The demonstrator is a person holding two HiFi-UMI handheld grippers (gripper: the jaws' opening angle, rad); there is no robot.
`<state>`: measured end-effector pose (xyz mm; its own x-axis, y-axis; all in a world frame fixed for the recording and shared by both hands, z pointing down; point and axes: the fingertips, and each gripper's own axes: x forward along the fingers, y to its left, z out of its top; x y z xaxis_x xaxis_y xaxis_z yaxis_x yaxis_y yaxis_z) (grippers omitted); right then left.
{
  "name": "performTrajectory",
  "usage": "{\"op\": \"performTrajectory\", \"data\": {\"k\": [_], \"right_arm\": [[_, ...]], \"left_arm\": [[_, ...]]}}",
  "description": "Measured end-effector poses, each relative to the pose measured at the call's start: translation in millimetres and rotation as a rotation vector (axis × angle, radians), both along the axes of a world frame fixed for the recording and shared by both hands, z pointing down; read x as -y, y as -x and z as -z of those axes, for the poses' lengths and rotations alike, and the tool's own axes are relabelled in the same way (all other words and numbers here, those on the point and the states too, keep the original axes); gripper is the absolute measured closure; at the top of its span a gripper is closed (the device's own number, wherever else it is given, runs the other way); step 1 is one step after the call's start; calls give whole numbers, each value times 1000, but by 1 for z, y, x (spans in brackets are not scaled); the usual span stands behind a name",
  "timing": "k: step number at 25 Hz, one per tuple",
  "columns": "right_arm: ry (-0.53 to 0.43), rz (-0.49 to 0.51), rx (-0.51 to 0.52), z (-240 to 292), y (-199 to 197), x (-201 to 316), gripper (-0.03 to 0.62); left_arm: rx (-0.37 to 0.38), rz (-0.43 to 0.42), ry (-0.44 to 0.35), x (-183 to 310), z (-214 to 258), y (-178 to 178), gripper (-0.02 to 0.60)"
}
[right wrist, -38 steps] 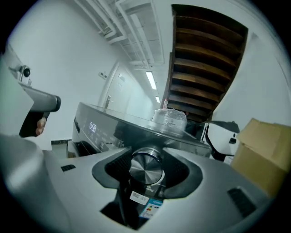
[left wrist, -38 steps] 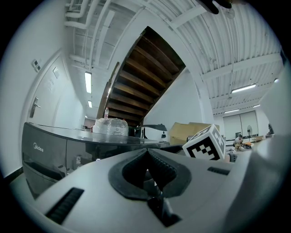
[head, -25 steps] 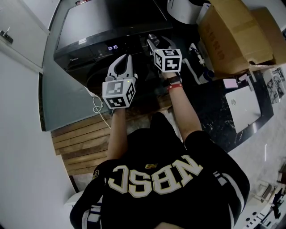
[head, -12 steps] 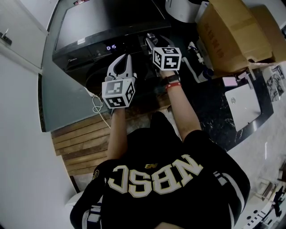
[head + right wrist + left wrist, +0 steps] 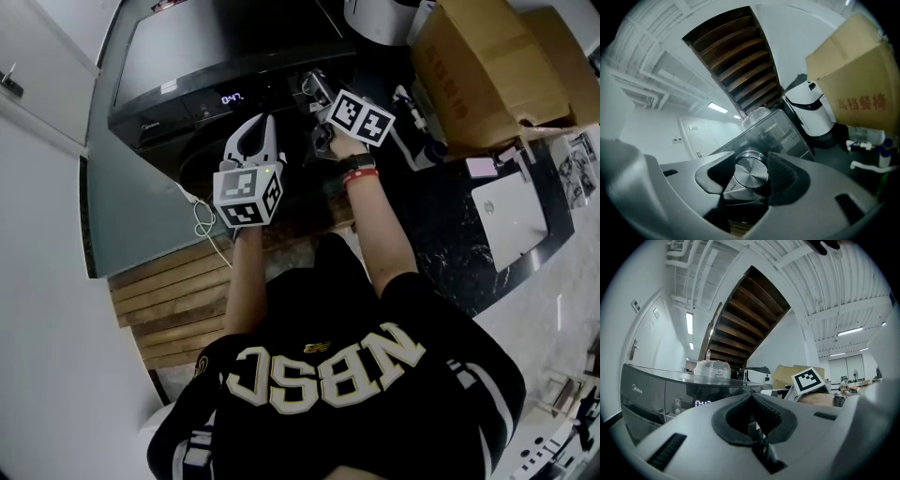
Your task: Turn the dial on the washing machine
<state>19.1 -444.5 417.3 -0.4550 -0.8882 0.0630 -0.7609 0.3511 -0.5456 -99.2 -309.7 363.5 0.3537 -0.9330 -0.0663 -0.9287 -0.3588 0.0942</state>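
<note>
While my right gripper [image 5: 317, 91] is clamped on the metal dial [image 5: 751, 174] of the washing machine [image 5: 216, 42], best bet's a slow, even wrist roll; left gripper [image 5: 751, 398] is closed on nothing.

Person's in a black short-sleeve jersey [image 5: 309, 309] with big cream block letters [image 5: 328, 367] across it, a tiny gold logo [image 5: 317, 348] next to them and white stripes [image 5: 491, 398] along the sleeves. There's a black wristband [image 5: 360, 172] with a red strip on the right wrist. The left tool [image 5: 262, 120] and right tool [image 5: 316, 86] are both pale grey plastic with curvy shells. Each carries a white marker cube [image 5: 248, 195] printed with black squares. The inner pads [image 5: 769, 411] are dark and ribbed.
</note>
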Motion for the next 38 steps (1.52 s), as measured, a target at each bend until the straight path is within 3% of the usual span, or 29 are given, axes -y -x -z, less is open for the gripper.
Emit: {"op": "performTrajectory", "data": {"k": [20, 22, 31, 33, 38], "right_arm": [[24, 24, -9, -1, 2, 0, 376], [48, 20, 49, -2, 0, 0, 376], [221, -59, 510, -17, -12, 3, 376], [233, -54, 547, -19, -13, 3, 376], [235, -34, 532, -18, -13, 3, 376]], "left_arm": [[-1, -23, 4, 3, -4, -11, 568], [0, -28, 5, 3, -4, -14, 568], [-7, -40, 15, 9, -7, -22, 568], [-8, -42, 15, 9, -7, -24, 568], [-14, -38, 18, 11, -8, -24, 567]]}}
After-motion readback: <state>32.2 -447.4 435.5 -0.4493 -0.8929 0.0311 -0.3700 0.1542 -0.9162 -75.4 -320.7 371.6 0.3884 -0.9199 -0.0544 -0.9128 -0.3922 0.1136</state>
